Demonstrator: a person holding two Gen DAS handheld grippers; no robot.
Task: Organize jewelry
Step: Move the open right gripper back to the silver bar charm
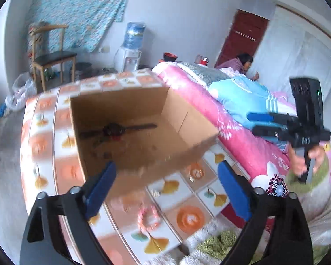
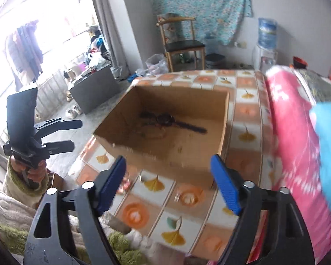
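An open cardboard box [image 1: 143, 145] stands on a table with an orange and white leaf-patterned cloth [image 1: 187, 216]. A dark wristwatch [image 1: 114, 130] lies flat on the box floor; it also shows in the right wrist view [image 2: 167, 120]. A pink bead bracelet [image 1: 148, 218] lies on the cloth in front of the box. A small ring [image 1: 197, 173] lies on the cloth near the box's right corner. My left gripper [image 1: 167, 190] is open and empty above the cloth. My right gripper [image 2: 168, 183] is open and empty before the box [image 2: 165, 141].
A bed with pink and blue bedding [image 1: 242, 114] runs along the table's right side. A person [image 1: 242, 63] lies at its far end. A wooden chair [image 1: 52, 55] and a water dispenser [image 1: 130, 53] stand by the far wall. A grey cabinet [image 2: 92, 90] stands left.
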